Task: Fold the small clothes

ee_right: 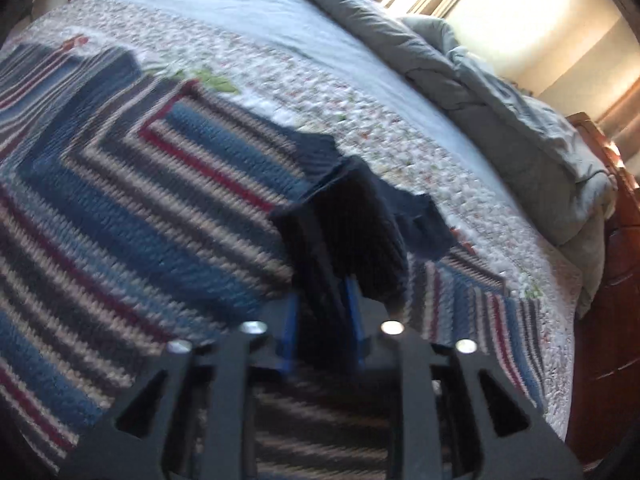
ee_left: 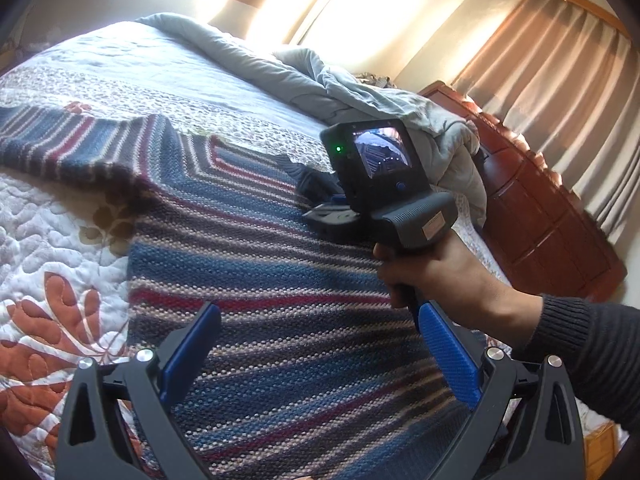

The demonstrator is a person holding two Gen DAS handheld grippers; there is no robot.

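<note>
Left wrist view: a bed covered by a white quilt (ee_left: 48,248) with orange leaf patterns fills the scene. A striped sweater (ee_left: 260,280) lies flat on it, straight ahead of and beneath the left tool (ee_left: 320,356), whose blue pads stand spread wide with nothing between them. Beyond the sweater a rumpled grey duvet (ee_left: 360,92) is heaped at the far edge, a wooden dresser (ee_left: 552,216) stands to the right, and beige curtains (ee_left: 560,80) hang behind. Ahead and to the right, a hand (ee_left: 436,276) holds the right tool (ee_left: 332,220) low over the sweater; its fingertips are hidden behind its own body. The window light is blown out. Bare quilt lies to the left of the sweater's edge.

Right wrist view: the picture is blurred. The right tool (ee_right: 324,320) is pressed together on a dark navy ribbed part of the sweater (ee_right: 120,200), which bunches just ahead of the fingers; which part it is cannot be told. Striped knit spreads left and below, and a sleeve (ee_right: 480,300) lies to the right. Quilt (ee_right: 280,52) lies open ahead, the duvet (ee_right: 520,120) beyond.
</note>
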